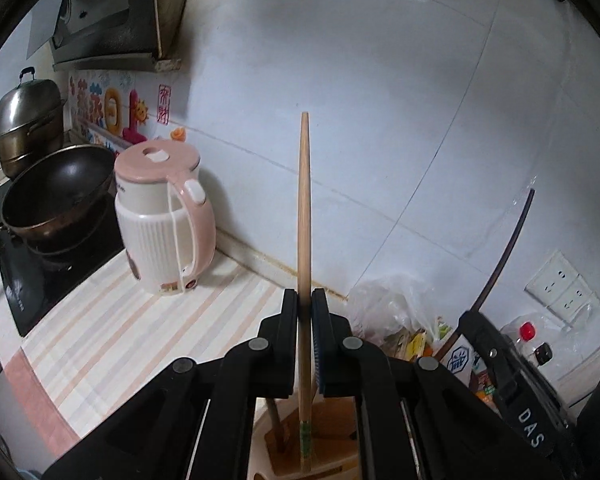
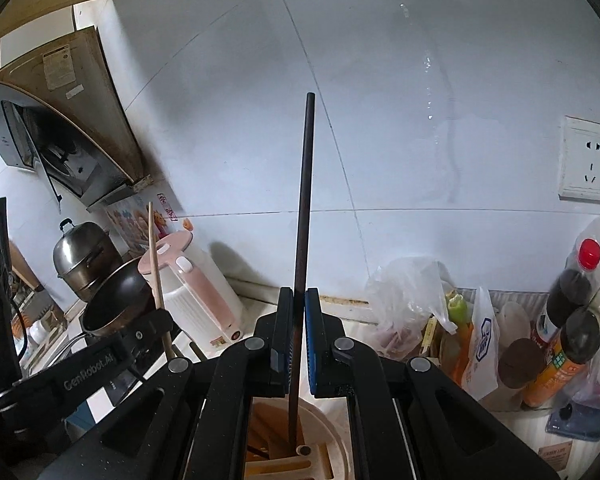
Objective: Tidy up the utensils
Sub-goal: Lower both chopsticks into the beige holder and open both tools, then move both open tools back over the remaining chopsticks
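My left gripper (image 1: 305,296) is shut on a light wooden chopstick (image 1: 304,208) held upright, its lower end down in the beige utensil holder (image 1: 260,436). My right gripper (image 2: 299,296) is shut on a dark chopstick (image 2: 305,200), also upright, with its lower end in the same holder (image 2: 332,440). The left gripper (image 2: 156,320) with its light chopstick (image 2: 155,264) shows at the left of the right wrist view. The right gripper (image 1: 500,364) with the dark chopstick (image 1: 508,248) shows at the right of the left wrist view. A dark utensil handle (image 1: 274,416) stands in the holder.
A pink and white kettle (image 1: 164,216) stands on the striped counter (image 1: 112,320) by the tiled wall. A wok (image 1: 56,196) and a steel steamer pot (image 1: 26,120) sit on the stove at left. Plastic bags (image 2: 412,304), sauce bottles (image 2: 572,320) and wall sockets (image 2: 588,160) are at right.
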The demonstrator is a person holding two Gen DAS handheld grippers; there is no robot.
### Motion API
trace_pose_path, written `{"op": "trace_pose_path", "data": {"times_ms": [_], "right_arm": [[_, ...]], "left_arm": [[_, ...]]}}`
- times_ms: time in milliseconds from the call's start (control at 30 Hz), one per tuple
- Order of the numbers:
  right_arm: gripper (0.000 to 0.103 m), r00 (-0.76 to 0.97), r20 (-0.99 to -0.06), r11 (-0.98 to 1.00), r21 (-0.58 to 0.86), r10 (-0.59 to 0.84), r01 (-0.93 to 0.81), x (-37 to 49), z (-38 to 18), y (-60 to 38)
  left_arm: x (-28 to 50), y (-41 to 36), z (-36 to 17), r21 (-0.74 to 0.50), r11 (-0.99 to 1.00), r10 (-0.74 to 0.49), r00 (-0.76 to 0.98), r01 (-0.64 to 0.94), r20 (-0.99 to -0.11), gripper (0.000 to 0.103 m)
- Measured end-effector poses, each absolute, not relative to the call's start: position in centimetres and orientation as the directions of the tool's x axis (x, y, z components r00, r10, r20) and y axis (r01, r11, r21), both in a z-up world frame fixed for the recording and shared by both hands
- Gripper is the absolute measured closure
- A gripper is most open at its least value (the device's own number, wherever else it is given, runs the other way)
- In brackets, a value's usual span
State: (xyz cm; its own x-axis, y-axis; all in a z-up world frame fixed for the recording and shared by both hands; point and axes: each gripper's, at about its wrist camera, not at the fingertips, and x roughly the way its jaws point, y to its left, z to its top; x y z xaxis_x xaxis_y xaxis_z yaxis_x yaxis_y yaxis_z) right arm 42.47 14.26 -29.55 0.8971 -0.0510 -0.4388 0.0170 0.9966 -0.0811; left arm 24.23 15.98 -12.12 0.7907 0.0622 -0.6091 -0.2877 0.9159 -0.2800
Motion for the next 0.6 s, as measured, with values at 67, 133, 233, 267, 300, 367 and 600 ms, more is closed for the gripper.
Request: {"op": "trace_pose_path", "data": {"times_ms": [67,133,233,267,300,367,600], "right_arm": [[0.097,0.900,-0.433,0.997,-0.080,-0.052,0.019,42.4,-29.5,14.3],[0.097,0.899,-0.434,0.996,-0.085,-0.054,0.019,42.1,-29.3,14.2],[0.097,0.896,-0.440,0.995,-0.100,-0.064,0.021,42.0,-29.3,14.2],[0.097,0.887,-0.458,0.994,-0.105,-0.060,0.014,42.1,-29.4,14.3],[0.097,0.874,-0.482,0.994,-0.109,-0.056,0.003,42.2,-29.6,14.4],[0.096,0.859,-0.509,0.993,-0.116,-0.057,-0.004,42.2,-29.7,14.6],[0.060,0.855,-0.516,0.997,-0.073,-0.053,0.017,39.6,-27.2,14.3]], "left_arm": [[24.5,15.8,-11.9,-0.270,0.921,0.067,0.797,-0.281,-0.601,0.098],[24.9,15.5,-12.1,-0.245,0.931,0.070,0.791,-0.271,-0.608,0.099],[25.1,15.1,-12.8,-0.202,0.948,0.061,0.762,-0.247,-0.645,0.098],[25.0,15.0,-12.9,-0.192,0.951,0.058,0.751,-0.242,-0.658,0.098],[24.8,14.9,-12.8,-0.181,0.953,0.062,0.741,-0.243,-0.669,0.095],[24.0,14.7,-12.0,-0.180,0.952,0.058,0.723,-0.247,-0.688,0.093],[18.6,15.2,-8.6,-0.140,0.934,0.165,0.746,-0.328,-0.645,0.017]]}}
